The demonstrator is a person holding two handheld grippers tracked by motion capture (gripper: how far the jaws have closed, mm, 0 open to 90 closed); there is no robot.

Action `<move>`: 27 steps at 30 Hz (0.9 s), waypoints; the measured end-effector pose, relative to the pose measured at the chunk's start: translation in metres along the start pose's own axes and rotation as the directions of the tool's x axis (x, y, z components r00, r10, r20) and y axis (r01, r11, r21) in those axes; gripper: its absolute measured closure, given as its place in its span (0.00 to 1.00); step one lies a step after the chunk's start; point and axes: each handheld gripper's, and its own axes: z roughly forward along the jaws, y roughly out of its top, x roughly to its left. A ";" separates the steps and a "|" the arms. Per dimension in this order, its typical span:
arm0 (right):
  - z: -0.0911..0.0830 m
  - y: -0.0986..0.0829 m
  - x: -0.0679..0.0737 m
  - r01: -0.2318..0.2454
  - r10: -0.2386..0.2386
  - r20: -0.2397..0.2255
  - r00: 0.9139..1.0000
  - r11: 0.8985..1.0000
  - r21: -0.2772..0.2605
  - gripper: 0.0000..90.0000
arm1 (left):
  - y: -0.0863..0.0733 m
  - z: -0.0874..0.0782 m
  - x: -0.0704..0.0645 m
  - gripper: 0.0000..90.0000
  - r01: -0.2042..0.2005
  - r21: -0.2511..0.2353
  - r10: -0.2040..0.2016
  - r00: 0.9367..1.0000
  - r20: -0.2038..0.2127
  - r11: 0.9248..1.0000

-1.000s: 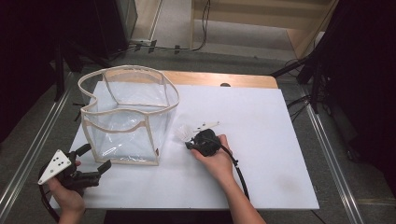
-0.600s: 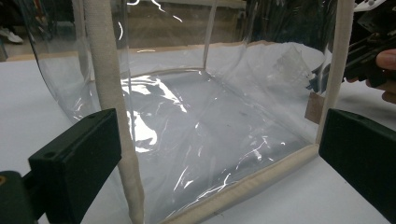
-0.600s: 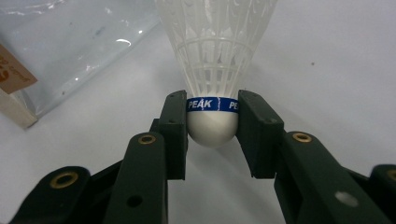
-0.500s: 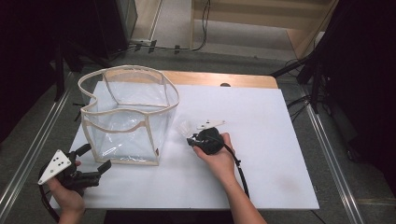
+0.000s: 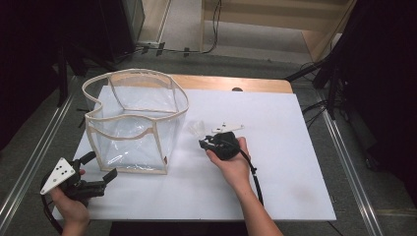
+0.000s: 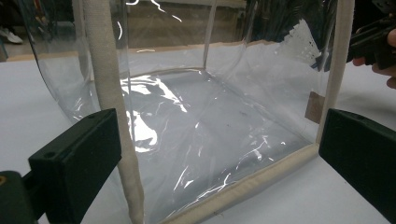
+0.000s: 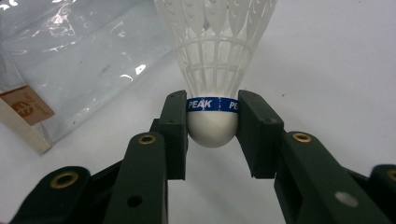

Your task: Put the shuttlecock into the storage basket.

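Note:
A white shuttlecock point(image 7: 212, 70) with a blue "PEAK" band is held by its cork, and my right gripper point(image 7: 212, 126) is shut on it. In the high view the shuttlecock point(image 5: 195, 129) points away to the left from my right gripper point(image 5: 204, 143), just right of a clear plastic bag point(image 5: 133, 123) with beige trim that stands open on the table. My left gripper point(image 5: 101, 167) is open at the bag's near left corner. In the left gripper view the bag point(image 6: 196, 130) sits beyond the open left gripper point(image 6: 217, 154), and the feathers point(image 6: 301, 42) show through it.
The white table point(image 5: 280, 123) has bare room to the right and in front of the bag. A wooden strip point(image 5: 231, 82) runs along the far edge. Metal rails point(image 5: 354, 162) flank both sides, and black stands point(image 5: 329, 73) rise at the far right.
My right gripper has shifted slightly to the right and away, with the shuttlecock. The left gripper and the bag have stayed where they were.

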 end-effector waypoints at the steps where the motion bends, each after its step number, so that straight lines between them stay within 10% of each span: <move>1: -0.001 0.001 0.000 -0.004 0.004 -0.002 1.000 1.000 -0.004 0.70 | 0.000 0.000 0.000 0.00 0.000 0.000 0.000 1.000 0.000 1.000; 27: -0.022 0.025 -0.003 -0.027 0.029 0.023 0.999 0.995 -0.098 0.70 | 0.000 0.000 0.000 0.00 0.000 0.000 0.000 1.000 -0.001 1.000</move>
